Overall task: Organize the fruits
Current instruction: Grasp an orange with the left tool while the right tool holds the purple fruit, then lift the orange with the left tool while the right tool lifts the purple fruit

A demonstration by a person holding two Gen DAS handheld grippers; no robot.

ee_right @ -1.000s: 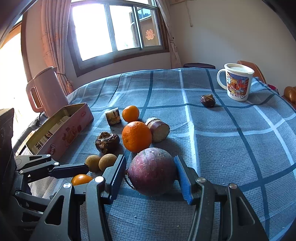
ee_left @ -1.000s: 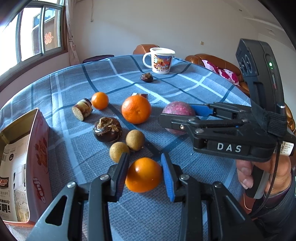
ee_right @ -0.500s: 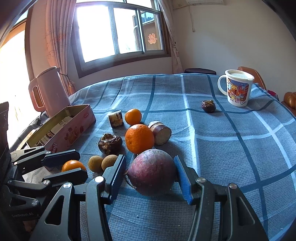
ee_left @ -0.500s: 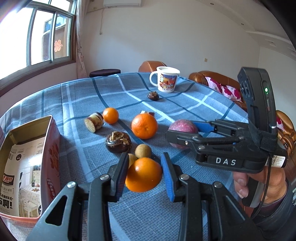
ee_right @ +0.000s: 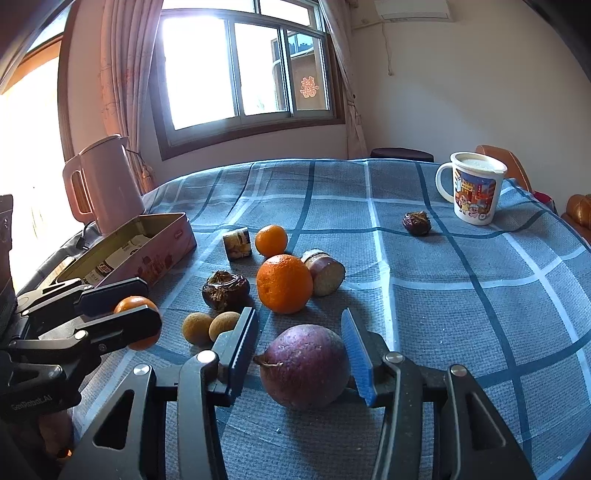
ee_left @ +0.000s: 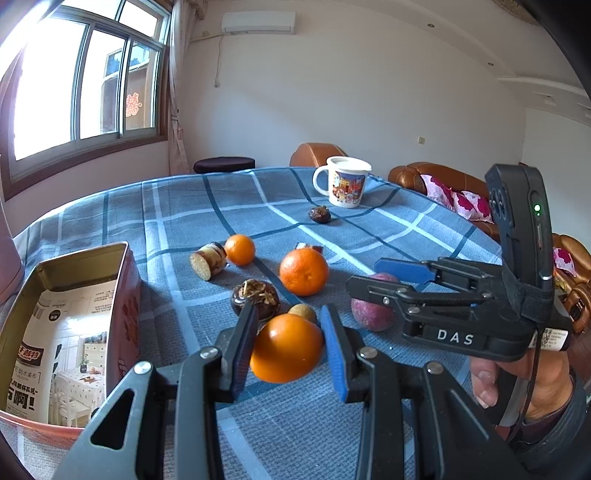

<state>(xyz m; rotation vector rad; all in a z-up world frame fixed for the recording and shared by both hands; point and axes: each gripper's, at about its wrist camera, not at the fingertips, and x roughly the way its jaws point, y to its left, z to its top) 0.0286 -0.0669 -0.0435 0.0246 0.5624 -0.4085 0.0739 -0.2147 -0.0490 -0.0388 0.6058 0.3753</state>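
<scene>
Fruit sorting barely begun: two fruits gripped, none seen in the tin yet.

Left wrist view: a small orange is clamped in the left hand-held gripper, apparently lifted off the surface, w/ the open tin just to its left holding only printed paper. Right wrist view: a purple passion fruit sits between the pads of the right hand-held gripper, closed to its width. Approx. seven more pieces, incl. a large orange and two longans, are left loose.

Bright daylight pours through a wood-framed window with pink curtains. White walls, a wall air conditioner, brown leather sofa behind.
</scene>
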